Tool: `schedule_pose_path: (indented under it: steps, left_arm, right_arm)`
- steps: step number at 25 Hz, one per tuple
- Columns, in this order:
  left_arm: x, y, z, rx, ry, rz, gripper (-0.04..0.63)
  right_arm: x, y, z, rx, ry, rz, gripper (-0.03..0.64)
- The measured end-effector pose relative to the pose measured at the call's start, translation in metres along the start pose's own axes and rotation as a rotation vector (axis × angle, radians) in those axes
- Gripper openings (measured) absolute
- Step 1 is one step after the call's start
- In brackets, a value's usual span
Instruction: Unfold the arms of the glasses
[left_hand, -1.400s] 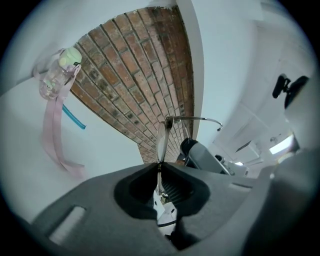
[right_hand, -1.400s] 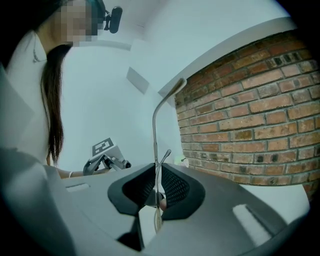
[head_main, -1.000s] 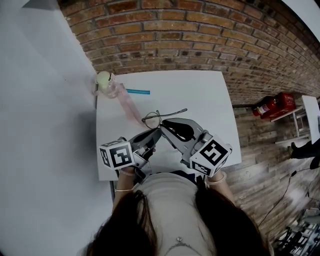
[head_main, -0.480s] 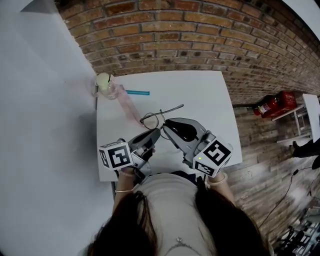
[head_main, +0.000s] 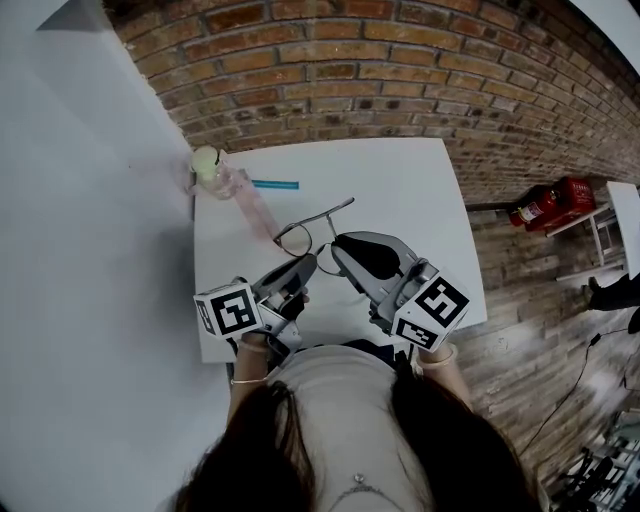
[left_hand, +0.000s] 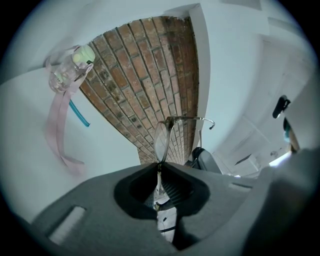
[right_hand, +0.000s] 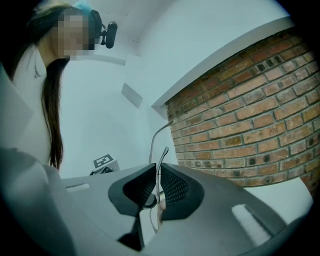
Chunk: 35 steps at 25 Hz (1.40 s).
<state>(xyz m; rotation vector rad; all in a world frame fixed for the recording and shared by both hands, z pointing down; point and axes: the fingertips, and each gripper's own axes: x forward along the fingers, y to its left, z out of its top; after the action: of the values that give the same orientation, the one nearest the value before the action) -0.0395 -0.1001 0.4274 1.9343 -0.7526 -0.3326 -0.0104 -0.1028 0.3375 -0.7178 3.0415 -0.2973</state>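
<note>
Head view — glasses (head_main: 297, 236) held clear above white table (head_main: 420, 200), between left gripper (head_main: 303, 268) and right gripper (head_main: 338, 250); one arm (head_main: 335, 210) pointed toward brick wall. Left gripper view: jaws clenched on frame below lens (left_hand: 162, 140). Right gripper view: jaws pinched thin temple wire (right_hand: 160, 160). To do well — left holds frame steady; right swings wire slowly about hinge, no twisting.

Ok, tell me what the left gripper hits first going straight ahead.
The left gripper holds the glasses; beyond them it would probably meet the brick wall first, though the right gripper sits close beside that line.
</note>
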Motion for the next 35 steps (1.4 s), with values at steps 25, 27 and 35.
schedule_pose_path:
  steps: [25, 27, 35]
  left_arm:
    - [-0.007, 0.005, 0.001, -0.126, -0.045, 0.021, 0.021]
    - [-0.008, 0.006, 0.001, -0.122, -0.045, 0.023, 0.021]
    - [-0.006, 0.001, 0.002, -0.148, -0.056, -0.005, 0.021]
  right_arm:
    - [-0.013, -0.011, 0.009, 0.037, -0.059, -0.034, 0.028]
    - [-0.014, -0.011, 0.009, 0.037, -0.061, -0.035, 0.028]
    - [-0.018, -0.015, 0.011, 0.051, -0.074, -0.044, 0.028]
